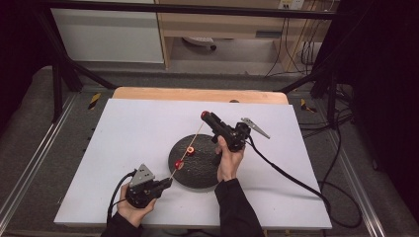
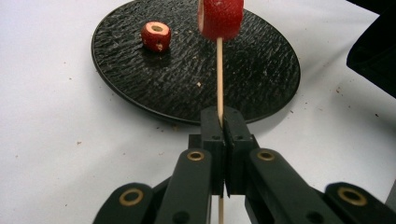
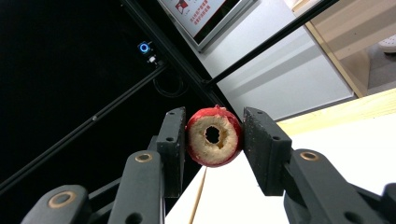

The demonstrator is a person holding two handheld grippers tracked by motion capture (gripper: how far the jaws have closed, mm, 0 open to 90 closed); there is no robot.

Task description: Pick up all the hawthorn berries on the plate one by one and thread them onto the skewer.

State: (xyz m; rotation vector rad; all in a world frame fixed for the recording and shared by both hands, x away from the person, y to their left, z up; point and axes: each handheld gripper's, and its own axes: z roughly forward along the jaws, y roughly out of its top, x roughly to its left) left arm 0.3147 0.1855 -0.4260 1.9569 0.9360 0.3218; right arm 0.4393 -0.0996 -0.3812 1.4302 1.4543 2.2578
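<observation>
The left tongs [image 1: 167, 183] clamp the skewer [image 1: 193, 140], whose long axis runs up to the right tongs [image 1: 205, 116], which grip a cored fruit piece [image 3: 214, 136] at its tip.

A thin wooden skewer [image 2: 219, 74], a rough-textured black plate [image 2: 261, 74], seemingly slate, and matt white tabletop [image 1: 138, 138].

Grey carpeted floor [image 1: 29, 128], black frame bars [image 1: 197, 9], white cabinet [image 1: 106, 37], wooden shelving [image 1: 222, 24], trailing cables [image 1: 296, 47] behind the white-topped bench [image 1: 138, 123].
</observation>
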